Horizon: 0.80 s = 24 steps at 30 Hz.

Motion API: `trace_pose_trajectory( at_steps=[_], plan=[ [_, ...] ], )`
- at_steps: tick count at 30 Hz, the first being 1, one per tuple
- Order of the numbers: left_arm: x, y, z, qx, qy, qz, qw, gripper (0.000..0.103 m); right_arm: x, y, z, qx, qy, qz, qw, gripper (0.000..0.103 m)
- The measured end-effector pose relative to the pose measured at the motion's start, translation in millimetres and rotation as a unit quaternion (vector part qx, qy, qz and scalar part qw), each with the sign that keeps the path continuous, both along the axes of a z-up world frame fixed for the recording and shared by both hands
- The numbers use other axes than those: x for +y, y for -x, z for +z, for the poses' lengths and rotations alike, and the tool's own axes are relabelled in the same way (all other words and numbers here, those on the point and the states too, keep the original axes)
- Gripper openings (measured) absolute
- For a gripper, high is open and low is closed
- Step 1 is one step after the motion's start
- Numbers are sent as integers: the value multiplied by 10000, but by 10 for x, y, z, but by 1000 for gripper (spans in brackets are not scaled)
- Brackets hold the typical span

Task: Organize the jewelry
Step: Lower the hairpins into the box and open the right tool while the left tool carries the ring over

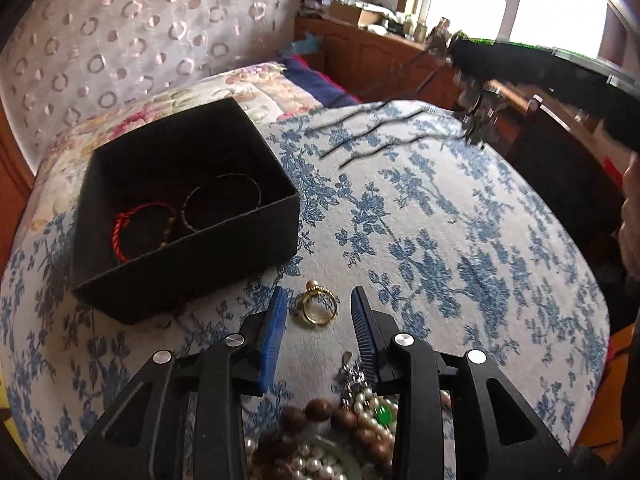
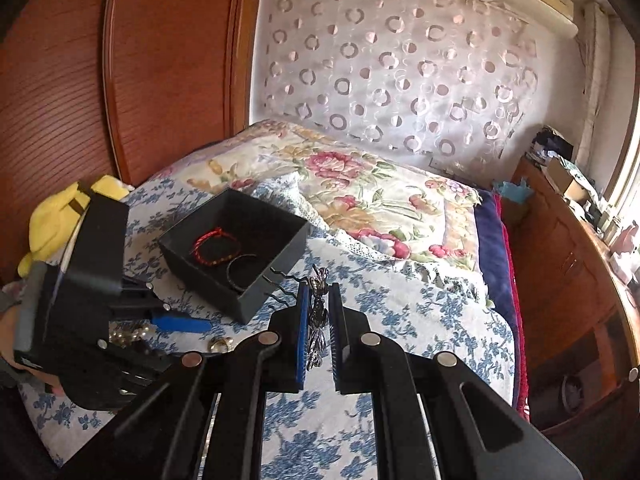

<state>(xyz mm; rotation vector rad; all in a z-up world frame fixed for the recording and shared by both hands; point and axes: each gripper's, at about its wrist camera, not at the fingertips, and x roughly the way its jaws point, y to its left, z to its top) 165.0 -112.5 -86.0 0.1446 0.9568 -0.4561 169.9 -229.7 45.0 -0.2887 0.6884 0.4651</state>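
Observation:
A black open box (image 1: 184,216) sits on the blue floral cloth and holds a red cord bracelet (image 1: 140,232) and a dark bangle (image 1: 220,204); the box also shows in the right wrist view (image 2: 236,248). A gold ring (image 1: 316,306) lies on the cloth just beyond my left gripper (image 1: 318,300), which is open around it without touching. A pile of pearl and wooden bead jewelry (image 1: 332,436) lies under that gripper. My right gripper (image 2: 320,308) is shut on a dark metal hair comb (image 2: 318,316), held above the cloth; its wavy prongs (image 1: 384,132) show in the left wrist view.
The cloth (image 1: 440,240) covers a bed with a floral quilt (image 2: 360,184). A yellow soft toy (image 2: 60,212) lies at the left. A wooden cabinet (image 2: 568,260) stands at the right, a wooden headboard (image 2: 160,60) at the back.

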Motion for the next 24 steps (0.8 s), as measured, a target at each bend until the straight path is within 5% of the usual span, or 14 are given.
trace_pose_trajectory(
  at_steps=[6, 7, 12, 24],
  plan=[
    [-86, -54, -67, 12, -226, 19, 9997, 31, -158, -118, -51, 40, -109, -80, 9999, 11],
    [-97, -50, -65, -16, -266, 17, 9996, 19, -181, -139, -64, 54, -128, -93, 9999, 10],
    [-67, 22, -26, -50, -185, -1, 9998, 18, -222, -195, -96, 78, -207, -106, 9997, 10],
    [413, 89, 650, -804, 330, 432, 9953, 18, 68, -318, 150, -143, -767, 181, 9968, 10]
  ],
)
